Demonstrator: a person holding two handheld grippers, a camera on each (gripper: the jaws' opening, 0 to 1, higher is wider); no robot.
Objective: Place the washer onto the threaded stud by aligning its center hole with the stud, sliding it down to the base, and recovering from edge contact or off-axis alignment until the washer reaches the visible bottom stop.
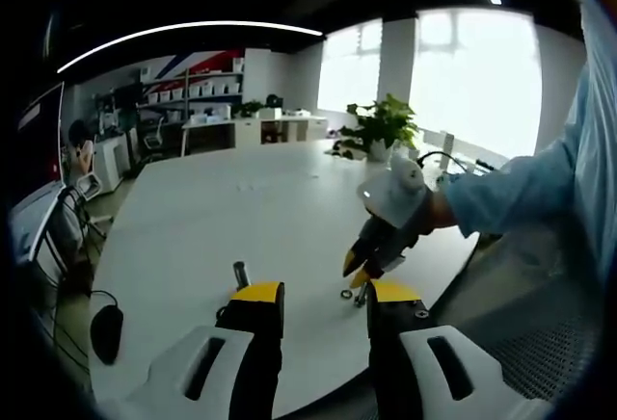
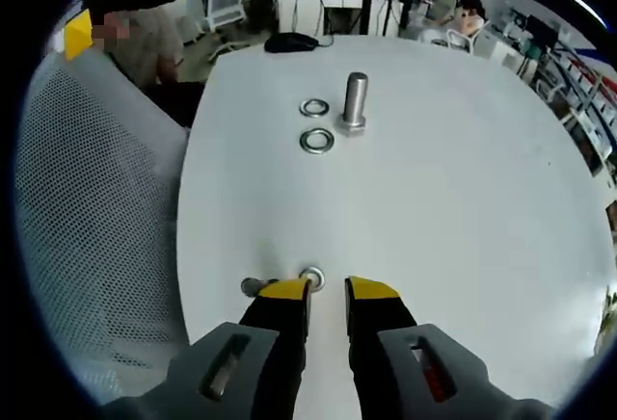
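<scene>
Right gripper (image 2: 330, 290), fingers (image 2: 287, 290) slightly spread and pinching nothing. The washer (image 2: 311, 277), a thin bright metal ring, lay flat on the table (image 2: 463, 208) just ahead of the left fingertip, off the gap's centre. A small grey metal piece (image 2: 253, 287) sat just outside that fingertip.

Far ahead of the fingers stood the stud (image 2: 356, 100), a dull steel cylinder on a wider base, with two more rings (image 2: 314, 107) flat beside it.

Left gripper (image 1: 326, 293), fingers wide apart and empty.

Risks as judged: the flat ring offered little edge, so closing fingers might skate it across the smooth white top, or it might tilt in the pinch and catch on the stud's rim.
</scene>
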